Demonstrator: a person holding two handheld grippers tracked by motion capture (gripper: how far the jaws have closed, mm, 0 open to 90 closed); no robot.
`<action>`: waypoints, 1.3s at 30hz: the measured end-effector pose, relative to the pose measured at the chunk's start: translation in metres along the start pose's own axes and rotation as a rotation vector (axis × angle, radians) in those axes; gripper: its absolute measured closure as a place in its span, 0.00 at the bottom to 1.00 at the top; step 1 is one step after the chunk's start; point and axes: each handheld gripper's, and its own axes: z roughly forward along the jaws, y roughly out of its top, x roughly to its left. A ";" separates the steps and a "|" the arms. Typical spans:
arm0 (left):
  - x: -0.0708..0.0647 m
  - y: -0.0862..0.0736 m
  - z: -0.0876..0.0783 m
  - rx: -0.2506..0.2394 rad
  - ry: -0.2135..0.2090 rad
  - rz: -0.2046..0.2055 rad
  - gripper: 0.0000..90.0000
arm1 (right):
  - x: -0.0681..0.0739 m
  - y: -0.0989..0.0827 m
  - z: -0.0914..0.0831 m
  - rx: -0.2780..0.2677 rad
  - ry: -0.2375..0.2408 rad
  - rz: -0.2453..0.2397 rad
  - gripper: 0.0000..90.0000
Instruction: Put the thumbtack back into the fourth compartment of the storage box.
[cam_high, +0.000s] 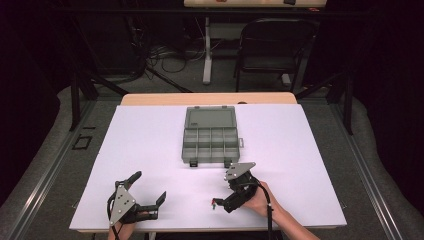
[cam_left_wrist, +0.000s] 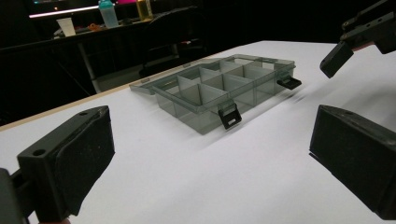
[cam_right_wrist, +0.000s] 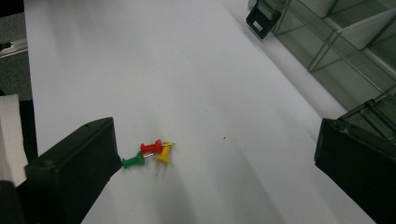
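A clear grey compartment box (cam_high: 210, 136) lies open in the middle of the white table, its lid folded back and its cells empty. In the left gripper view the box (cam_left_wrist: 224, 88) lies ahead, two black latches hanging at its near side. My left gripper (cam_high: 148, 187) is open near the front left edge, with nothing between its jaws (cam_left_wrist: 210, 158). My right gripper (cam_high: 226, 197) is open at the front right. Three push pins, red (cam_right_wrist: 152, 147), green (cam_right_wrist: 133, 162) and yellow (cam_right_wrist: 163, 154), lie on the table between its jaws, close to the left one. These pins (cam_high: 214, 203) are a small speck in the high view.
The white table top (cam_high: 280, 150) has bare room around the box. A corner of the box (cam_right_wrist: 336, 51) is at the upper right of the right gripper view. A black chair (cam_high: 272, 47) and a table leg stand beyond the far edge.
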 end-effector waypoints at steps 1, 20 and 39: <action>0.000 0.000 0.000 0.000 0.000 0.000 0.00 | 0.000 0.000 0.001 0.007 0.000 -0.001 0.00; 0.000 0.000 -0.001 0.001 0.000 -0.001 0.00 | 0.010 -0.004 0.014 0.083 0.056 0.012 0.62; 0.001 0.000 -0.001 -0.002 0.000 0.002 0.00 | 0.011 -0.007 0.017 0.112 0.075 0.005 0.92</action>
